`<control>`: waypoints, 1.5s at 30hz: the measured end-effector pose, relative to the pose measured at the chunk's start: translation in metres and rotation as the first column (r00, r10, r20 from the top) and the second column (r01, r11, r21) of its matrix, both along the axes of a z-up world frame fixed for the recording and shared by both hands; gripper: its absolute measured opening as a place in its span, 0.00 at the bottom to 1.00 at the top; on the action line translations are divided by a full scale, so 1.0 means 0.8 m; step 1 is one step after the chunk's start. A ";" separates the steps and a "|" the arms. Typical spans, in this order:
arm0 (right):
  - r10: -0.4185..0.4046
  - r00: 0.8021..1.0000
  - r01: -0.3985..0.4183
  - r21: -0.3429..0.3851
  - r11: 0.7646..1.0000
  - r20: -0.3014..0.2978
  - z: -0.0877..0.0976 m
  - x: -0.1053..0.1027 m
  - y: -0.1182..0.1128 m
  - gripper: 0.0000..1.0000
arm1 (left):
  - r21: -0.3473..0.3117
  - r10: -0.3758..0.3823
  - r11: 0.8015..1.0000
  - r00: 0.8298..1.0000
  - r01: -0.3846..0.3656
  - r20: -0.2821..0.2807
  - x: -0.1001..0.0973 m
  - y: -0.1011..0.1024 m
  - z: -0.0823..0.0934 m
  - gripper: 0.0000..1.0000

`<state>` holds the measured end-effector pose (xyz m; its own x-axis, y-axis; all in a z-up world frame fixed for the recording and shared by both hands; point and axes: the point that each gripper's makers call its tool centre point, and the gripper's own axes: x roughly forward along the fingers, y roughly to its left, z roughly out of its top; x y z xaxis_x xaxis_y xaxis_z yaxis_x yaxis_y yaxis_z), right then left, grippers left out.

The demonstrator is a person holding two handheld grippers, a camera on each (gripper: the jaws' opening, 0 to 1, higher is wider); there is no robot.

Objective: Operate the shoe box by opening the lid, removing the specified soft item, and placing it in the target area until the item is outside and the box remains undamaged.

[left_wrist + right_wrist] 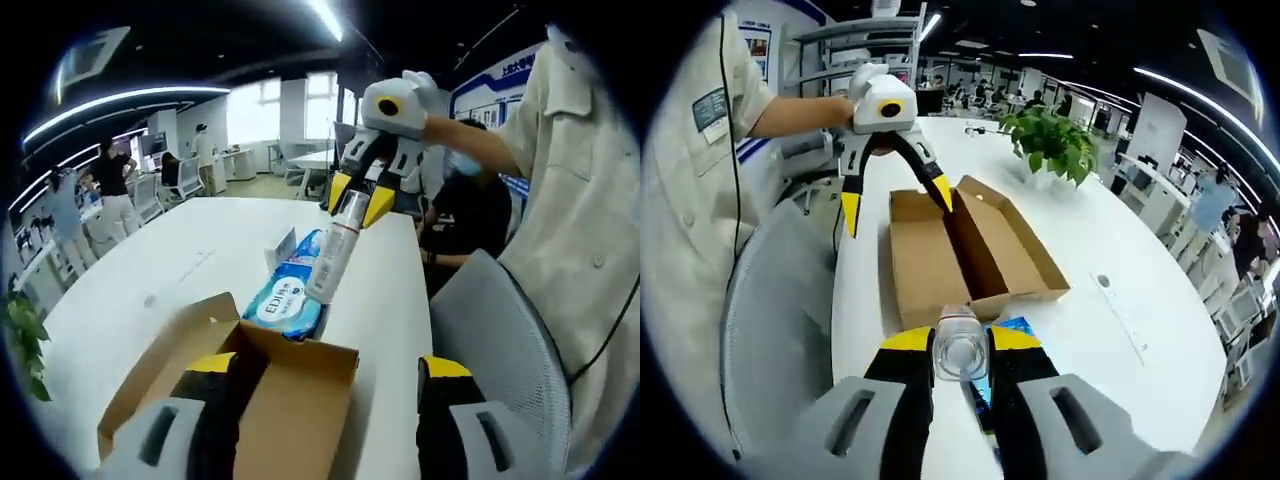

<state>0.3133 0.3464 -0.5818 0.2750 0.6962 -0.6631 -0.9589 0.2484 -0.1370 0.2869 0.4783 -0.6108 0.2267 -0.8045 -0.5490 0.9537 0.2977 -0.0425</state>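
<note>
An open brown cardboard shoe box (980, 255) lies on the white table (1090, 330), its lid folded flat toward the table edge. My left gripper (896, 212) stands wide open over the box's far end; one jaw reaches down to the lid's inner edge. In the left gripper view my left gripper (330, 368) straddles the box wall (290, 390). My right gripper (360, 200) is shut on the top of a clear plastic bottle (333, 255), which hangs tilted above a blue wipes pack (287, 298) lying just past the box. The bottle (961, 352) sits between my right gripper's (962, 345) jaws.
A grey chair (500, 330) stands against the table edge beside the person in a beige shirt (580, 200). A potted plant (1055, 140) sits on the table beyond the box. A small white card (284, 248) stands near the wipes pack. People work at desks in the background.
</note>
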 end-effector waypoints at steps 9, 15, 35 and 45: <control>0.000 1.000 0.001 -0.080 0.997 0.006 -0.005 0.041 -0.022 0.17 | -0.041 0.088 0.995 0.996 -0.087 0.015 0.008 0.019 0.011 0.83; 0.016 1.000 -0.015 -0.118 0.993 0.007 -0.009 0.062 -0.023 0.17 | -0.054 0.132 0.990 0.991 -0.131 0.009 0.005 0.032 0.012 0.84; 0.093 0.996 -0.089 -0.284 0.955 0.002 -0.044 0.145 -0.027 0.17 | -0.070 0.354 0.933 0.935 -0.352 0.015 0.007 0.107 0.009 0.93; 0.139 0.990 -0.133 -0.369 0.920 -0.011 -0.085 0.166 -0.022 0.17 | -0.076 0.458 0.886 0.889 -0.458 -0.017 -0.009 0.145 -0.002 0.96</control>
